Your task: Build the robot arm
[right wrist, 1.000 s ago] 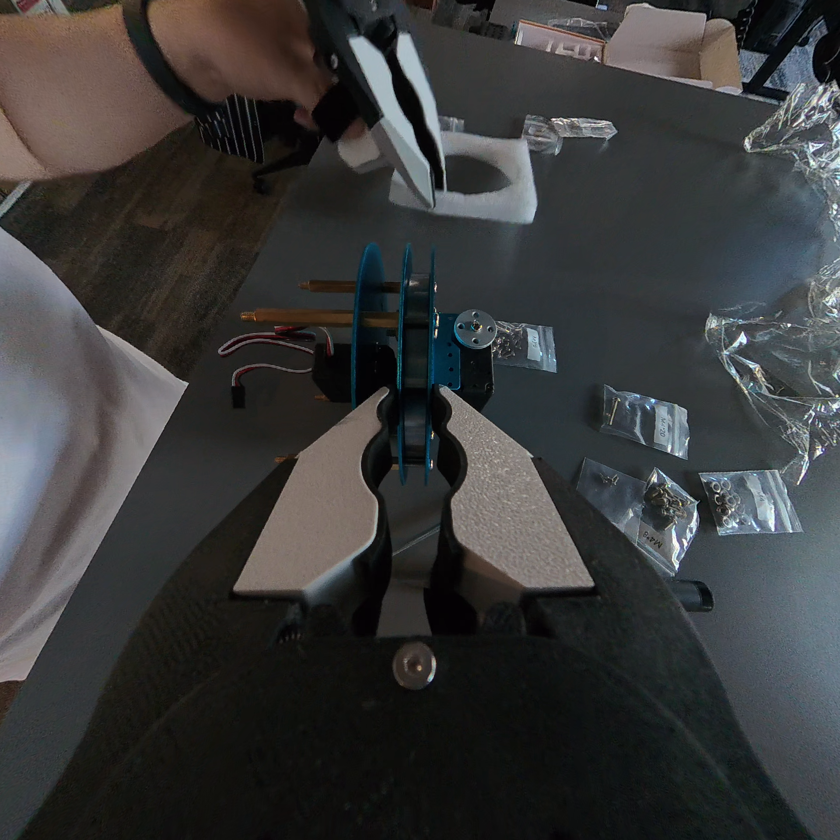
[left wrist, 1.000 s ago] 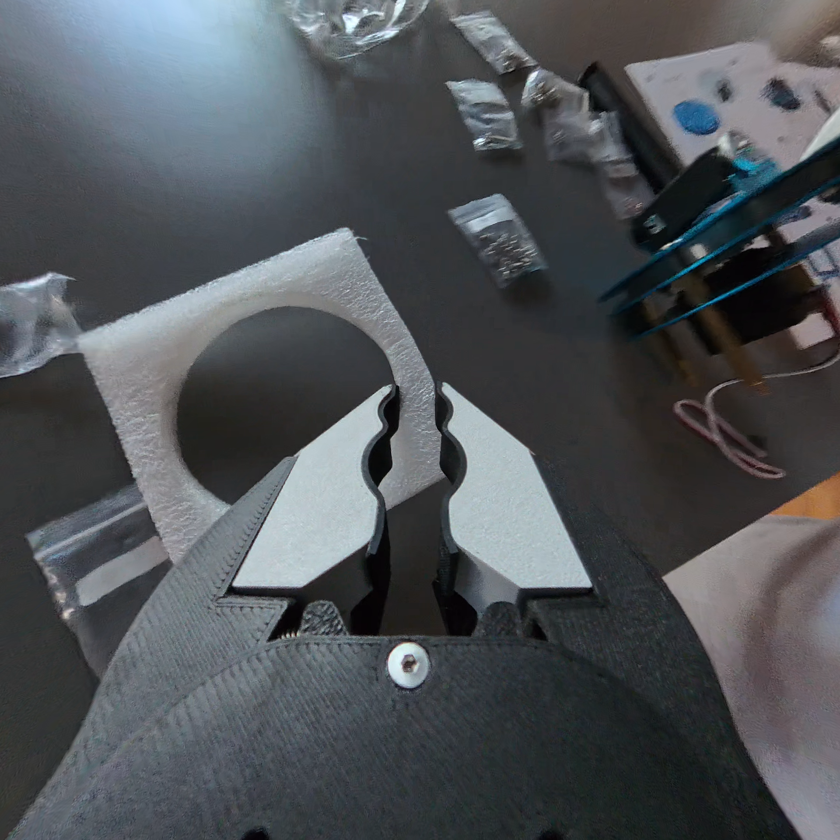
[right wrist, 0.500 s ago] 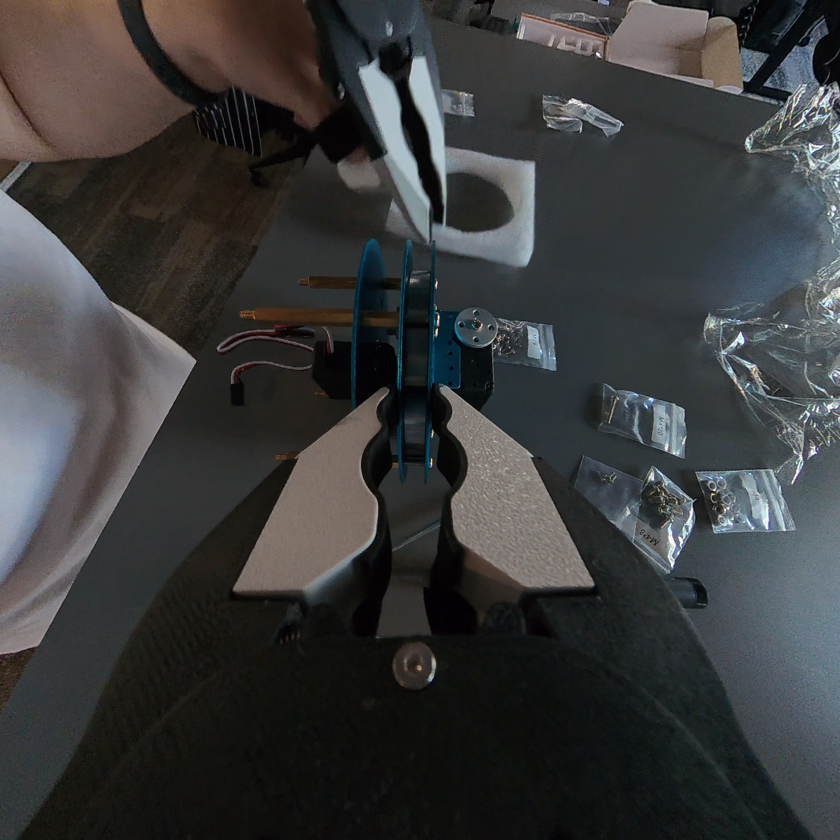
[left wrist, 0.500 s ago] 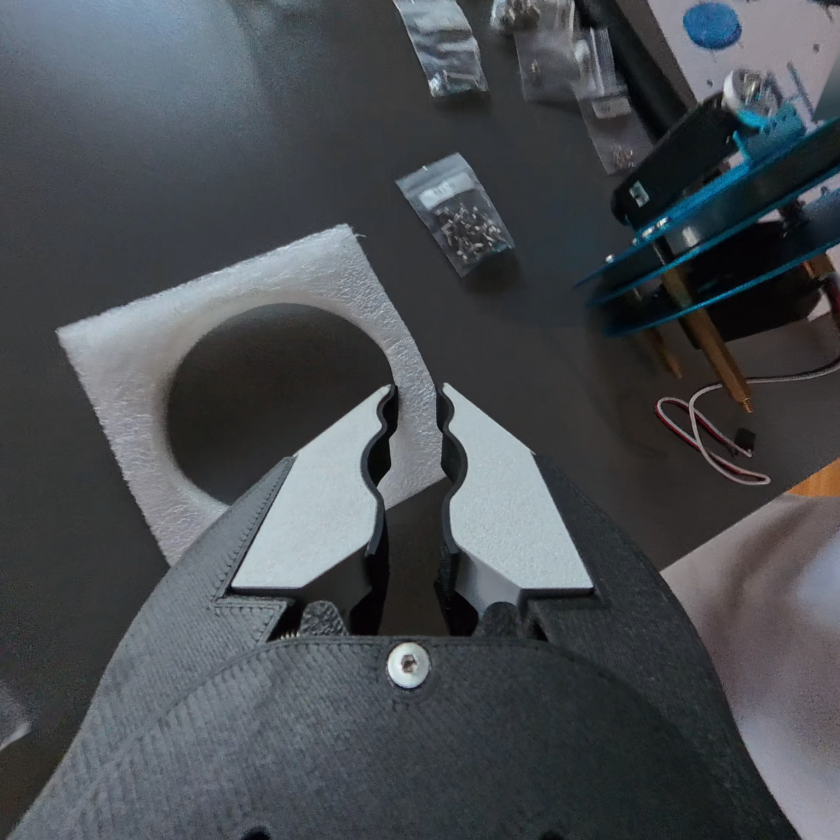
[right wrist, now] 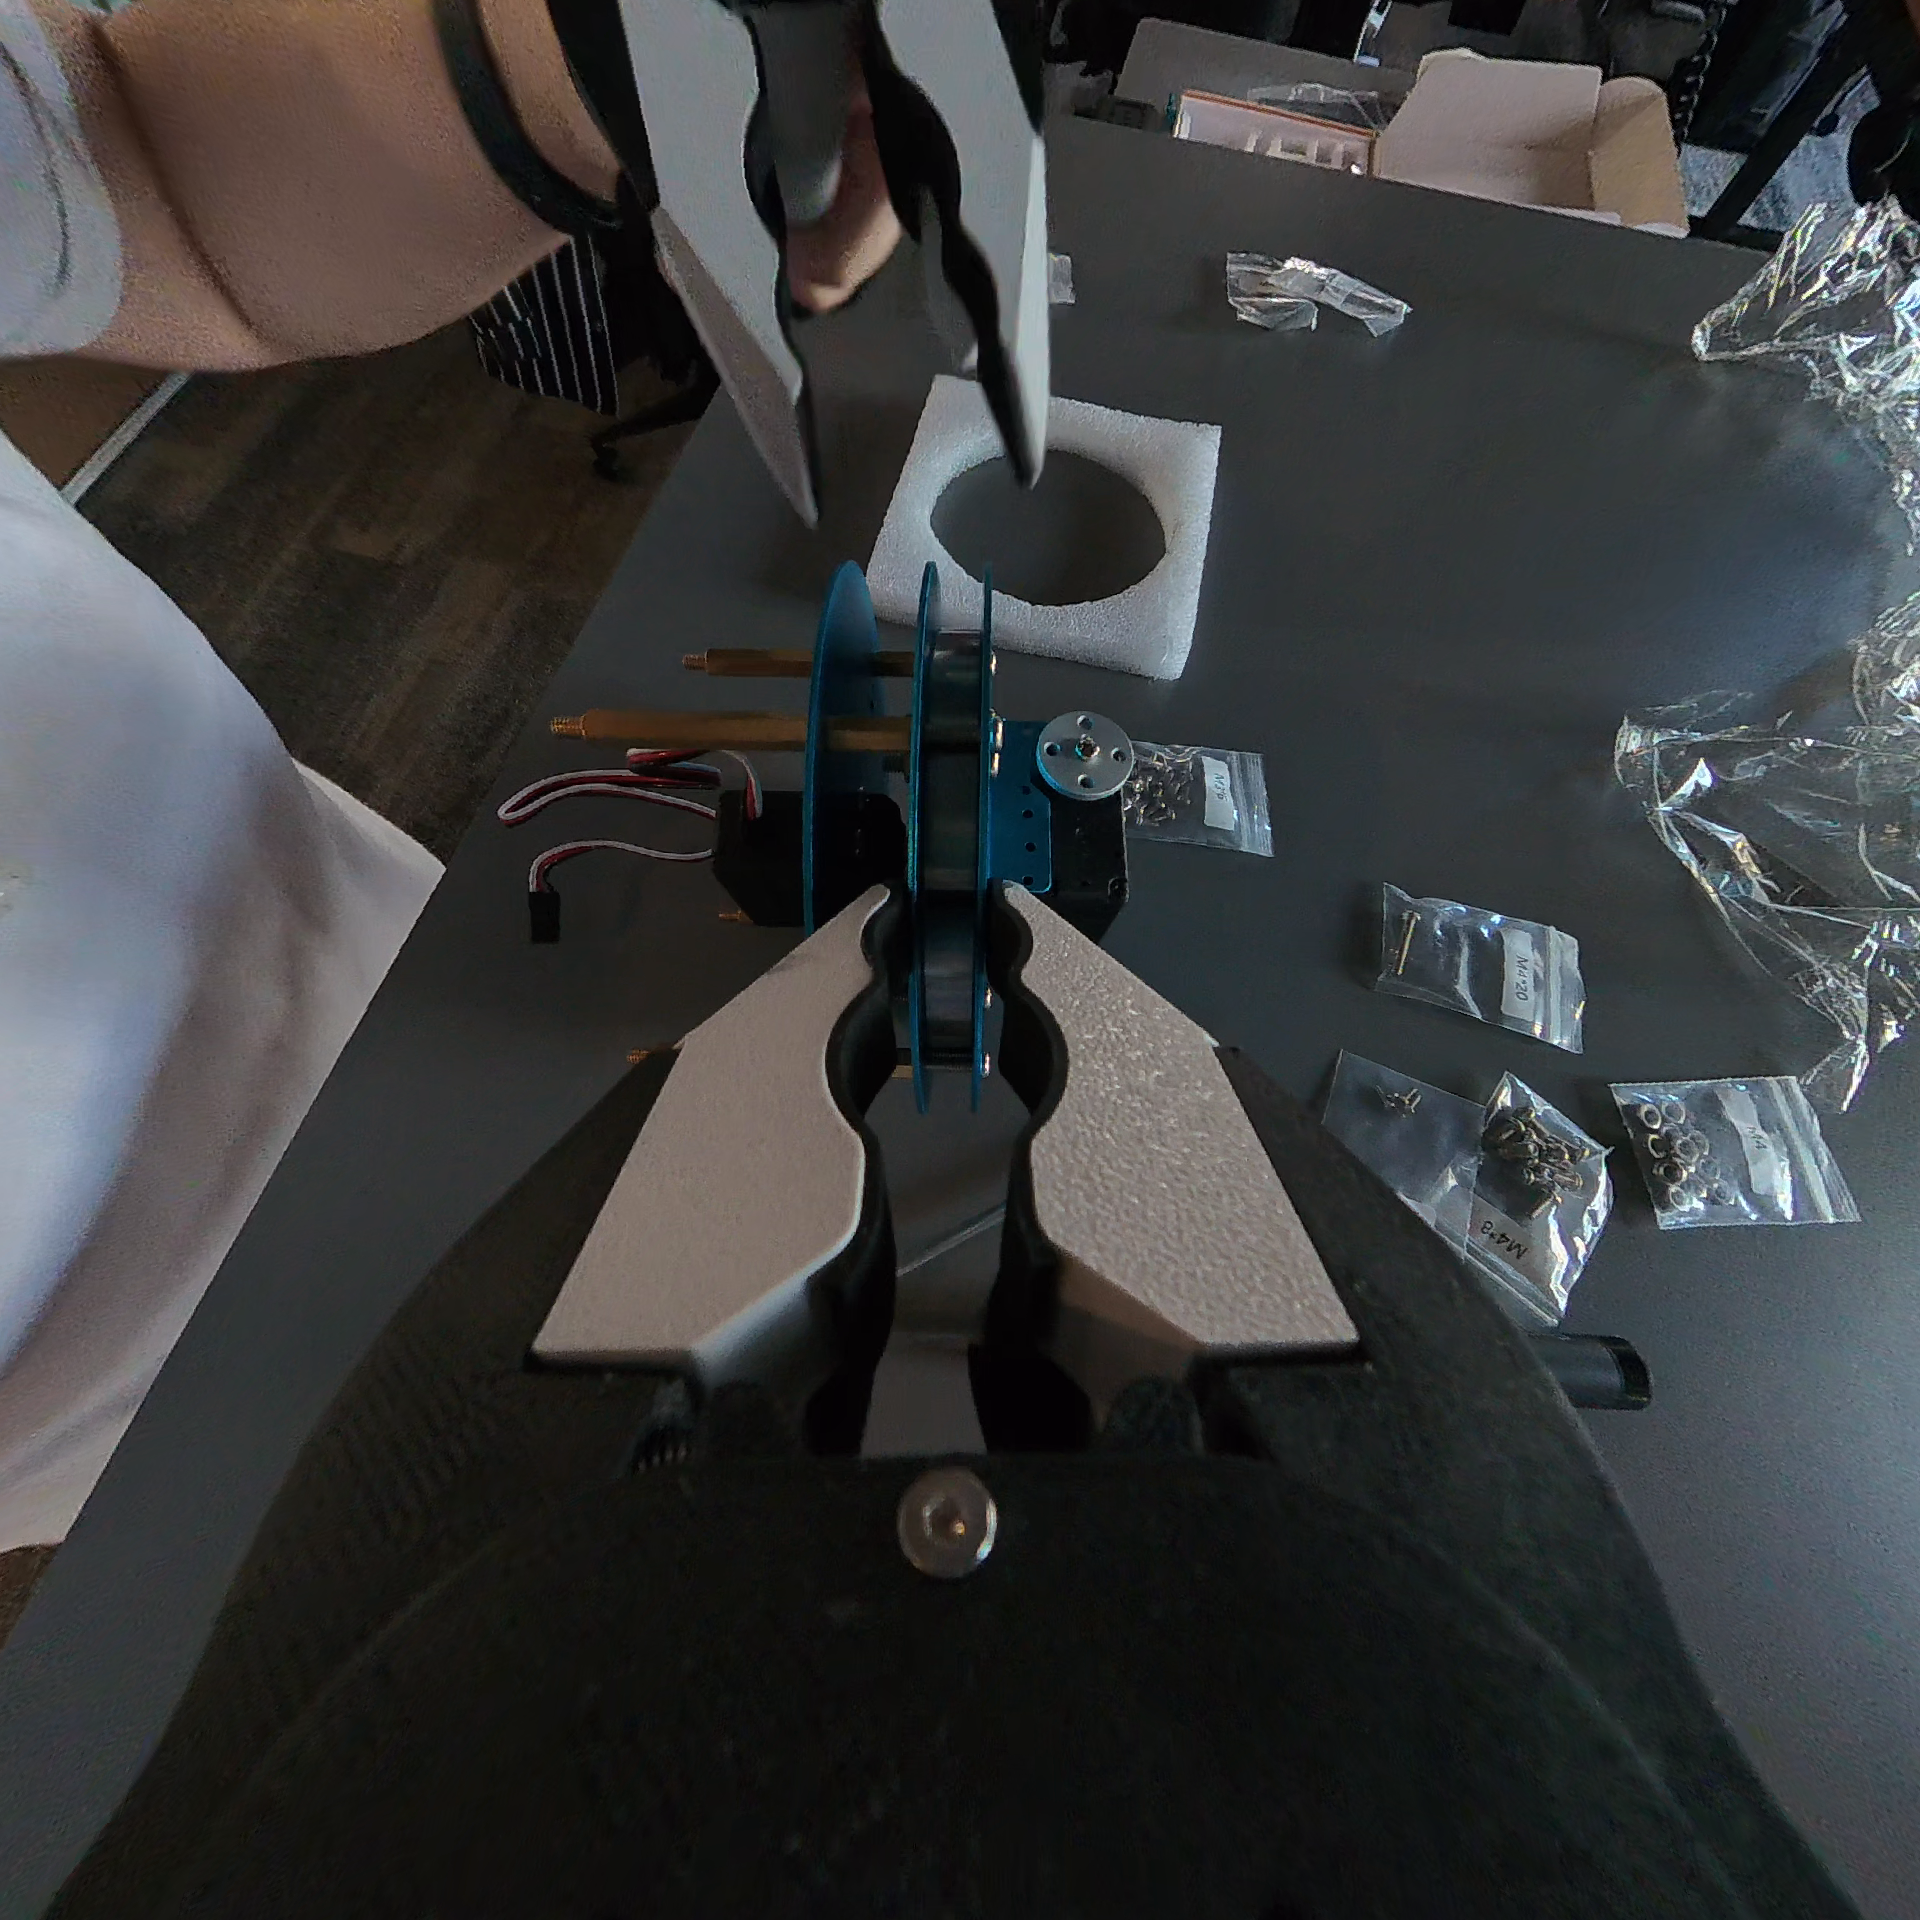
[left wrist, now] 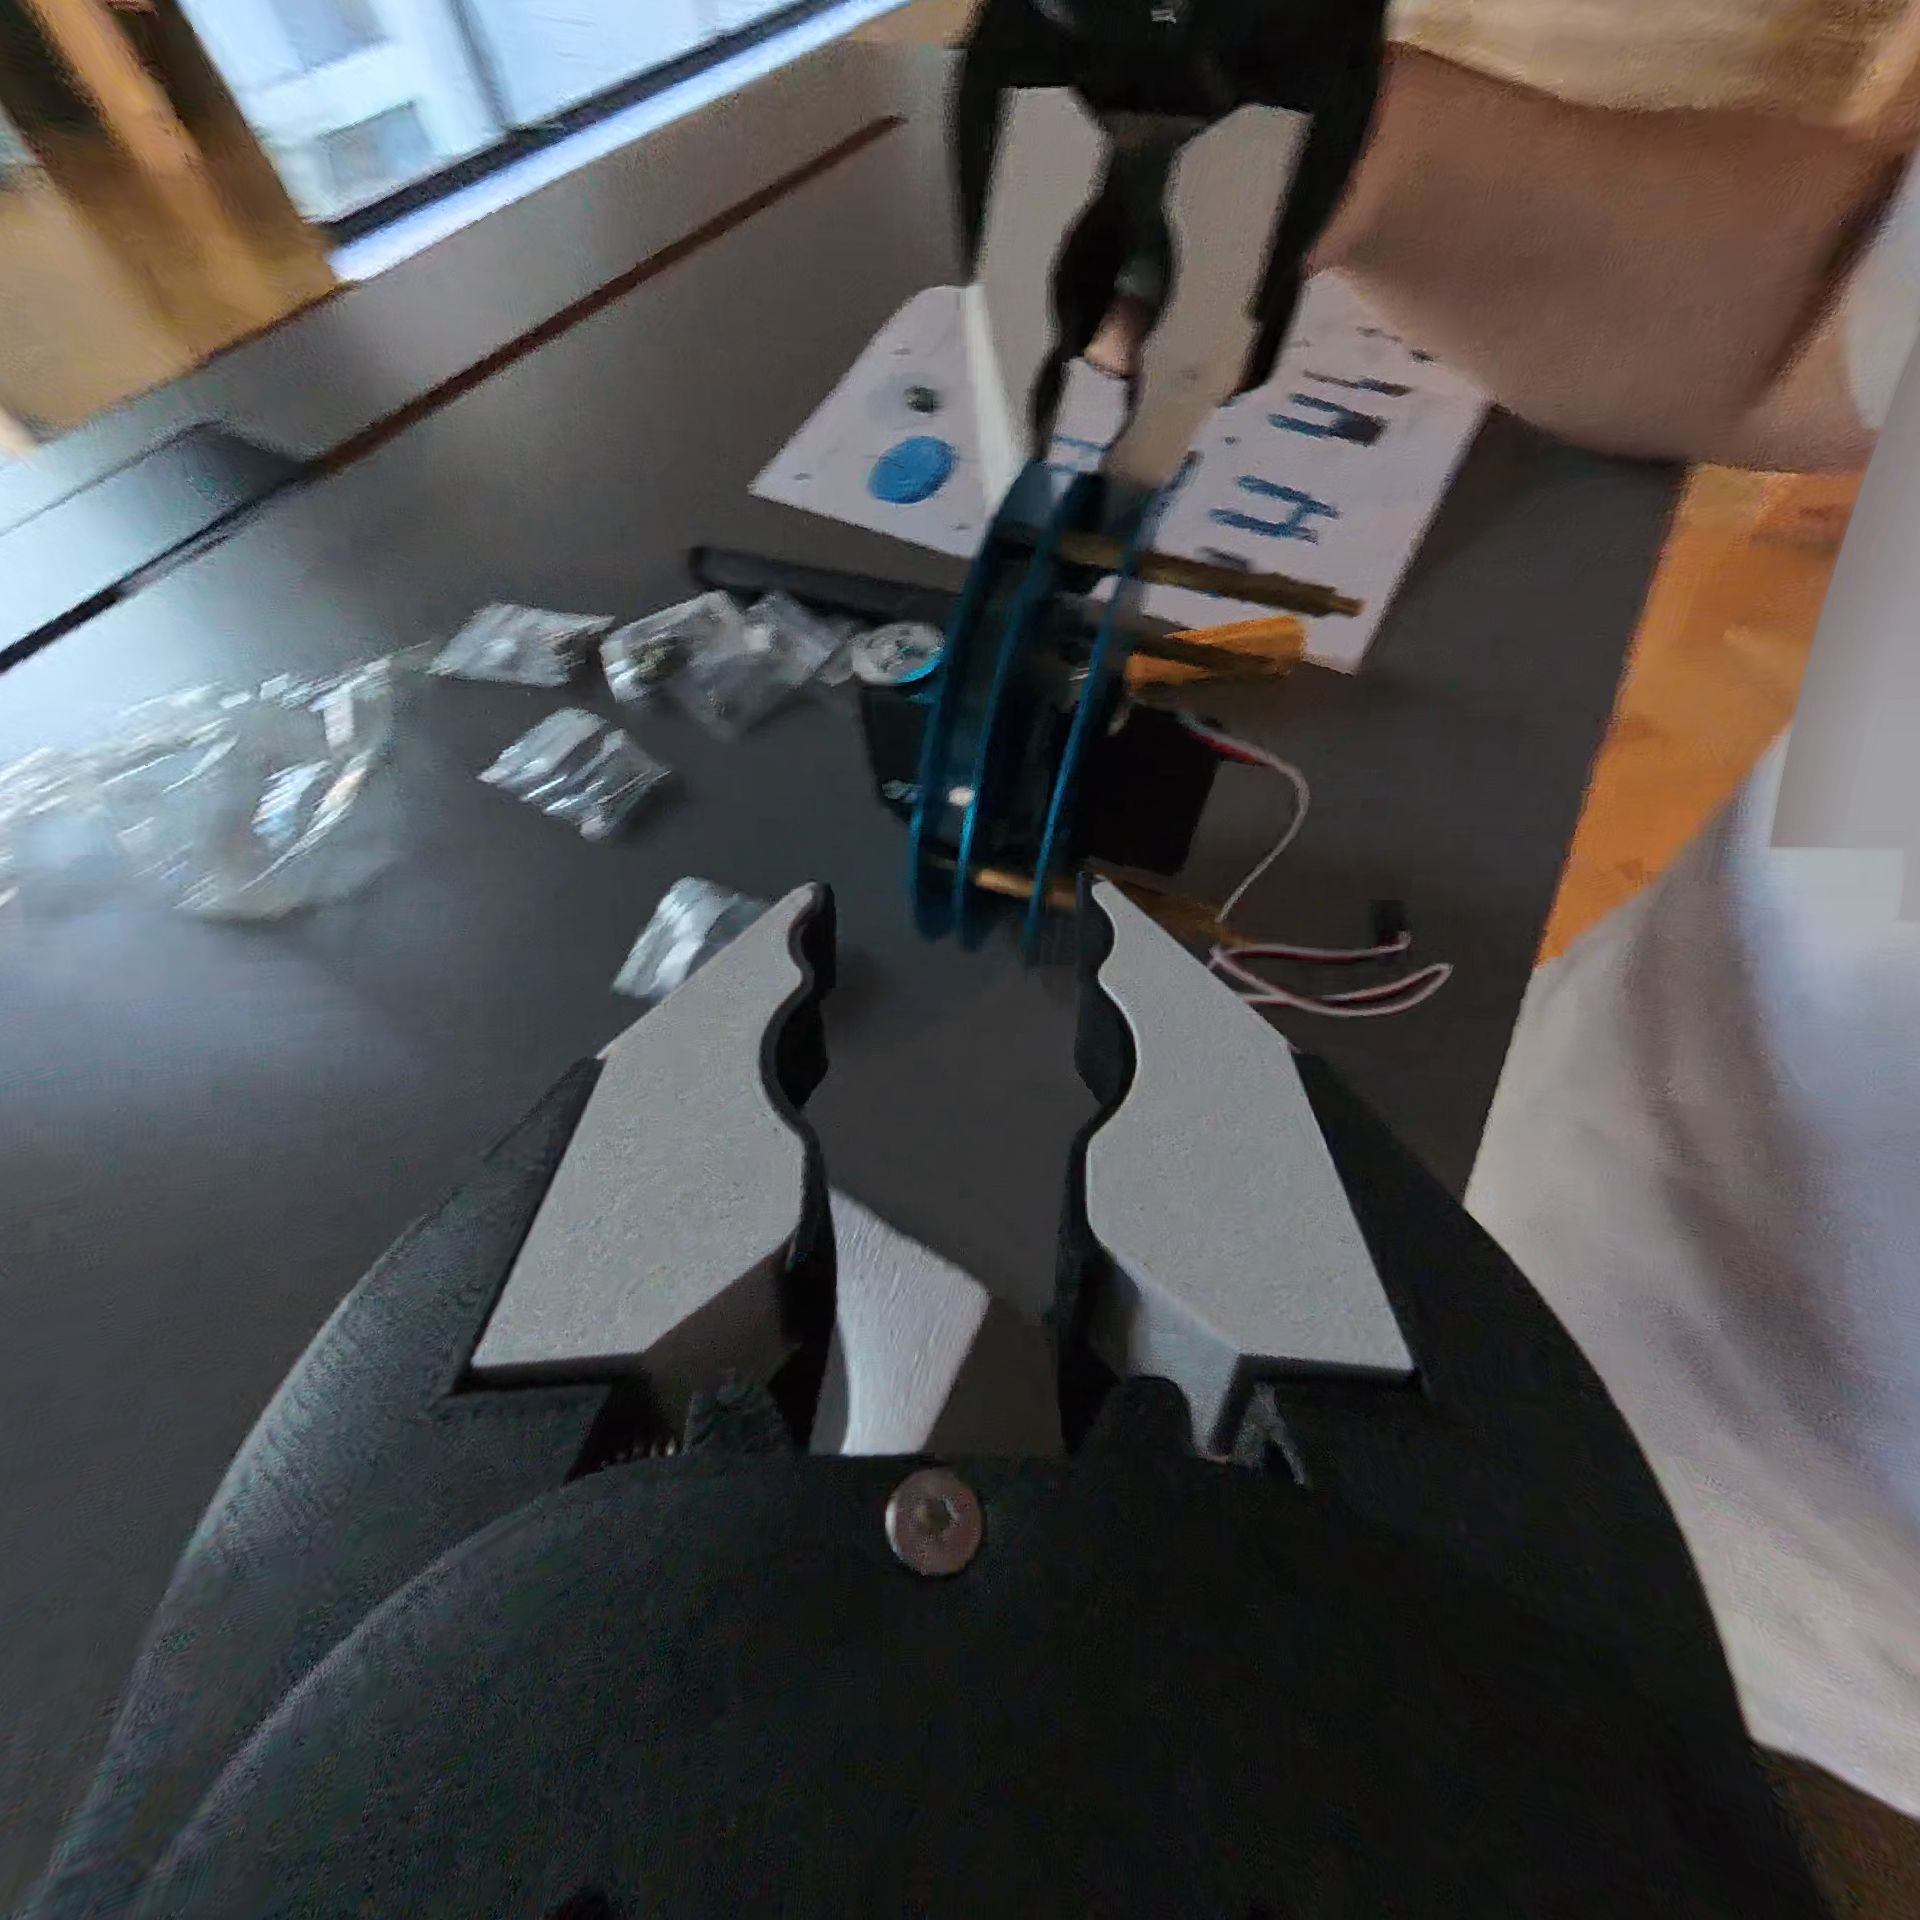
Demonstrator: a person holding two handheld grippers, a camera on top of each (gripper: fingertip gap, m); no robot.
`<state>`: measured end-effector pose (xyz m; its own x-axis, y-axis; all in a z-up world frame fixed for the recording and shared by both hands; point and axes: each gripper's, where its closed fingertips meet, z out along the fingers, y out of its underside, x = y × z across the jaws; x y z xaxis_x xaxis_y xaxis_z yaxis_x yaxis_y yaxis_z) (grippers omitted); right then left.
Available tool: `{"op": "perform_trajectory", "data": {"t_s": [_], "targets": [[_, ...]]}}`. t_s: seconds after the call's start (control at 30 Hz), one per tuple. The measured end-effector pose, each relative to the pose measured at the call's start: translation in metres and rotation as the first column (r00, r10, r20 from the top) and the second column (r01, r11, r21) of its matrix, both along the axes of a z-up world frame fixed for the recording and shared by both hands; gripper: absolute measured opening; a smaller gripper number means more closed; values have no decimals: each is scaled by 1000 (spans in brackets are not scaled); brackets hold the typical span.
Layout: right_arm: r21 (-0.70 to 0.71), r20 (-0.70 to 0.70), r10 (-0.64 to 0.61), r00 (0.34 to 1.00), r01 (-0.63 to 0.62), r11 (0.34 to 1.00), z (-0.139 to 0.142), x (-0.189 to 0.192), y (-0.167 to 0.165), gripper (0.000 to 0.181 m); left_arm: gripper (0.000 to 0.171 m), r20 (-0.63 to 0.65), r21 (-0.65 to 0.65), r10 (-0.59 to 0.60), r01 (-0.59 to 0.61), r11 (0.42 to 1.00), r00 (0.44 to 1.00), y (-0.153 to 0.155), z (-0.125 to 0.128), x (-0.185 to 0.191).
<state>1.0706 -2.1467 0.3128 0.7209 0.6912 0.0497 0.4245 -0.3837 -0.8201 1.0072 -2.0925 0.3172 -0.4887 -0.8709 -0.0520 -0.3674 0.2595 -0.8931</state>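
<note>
A blue disc assembly [right wrist: 940, 790] with brass standoffs, a black servo and red-white wires stands on its disc edges on the dark table. My right gripper [right wrist: 945, 904] is shut on the rim of its two right-hand discs. My left gripper [right wrist: 914, 488] is open and empty, and hovers above the table just beyond the assembly, over the near left corner of a white foam square [right wrist: 1164, 582] with a round hole. In the left wrist view my left gripper [left wrist: 956, 904] points at the assembly [left wrist: 997, 727]. The foam [left wrist: 894, 1340] shows below, between the fingers. The right gripper [left wrist: 1112, 343] shows far off.
Small bags of screws [right wrist: 1205, 800] [right wrist: 1486, 966] [right wrist: 1538, 1164] lie right of the assembly, with crumpled clear plastic [right wrist: 1787, 831] beyond. A white sheet with blue marks [left wrist: 1330, 488] lies under the right gripper. Cardboard boxes [right wrist: 1507, 125] stand at the far edge. The table's left edge [right wrist: 582, 665] is near. The tips of one gripper are about 10 centimetres away from the tips of the other.
My left gripper pulled the foam square nearer the assembly, let go of it, opened, rose and swung to face the assembly. The right gripper held still on the discs.
</note>
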Motion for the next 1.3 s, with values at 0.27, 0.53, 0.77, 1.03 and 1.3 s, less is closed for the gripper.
{"op": "perform_trajectory", "data": {"t_s": [0.27,0.53,0.77,1.03,1.3], "targets": [[33,18,3,1000,-4,999,1,-3,0,12,32,-55,32,-199,201,979,978,-28,-16,23],[24,19,-7,1000,6,1000,2,-4,2,12,32,-30,51,-191,192,980,981,-25,-16,21],[39,42,4,999,-6,999,5,-14,9,12,31,-46,123,-156,161,979,987,-19,-13,10],[53,102,-3,995,-2,999,29,-28,31,12,31,-15,159,-170,170,972,985,4,9,-4],[76,97,-69,993,62,995,47,-55,105,12,31,-3,176,-235,232,957,972,81,28,-29]]}}
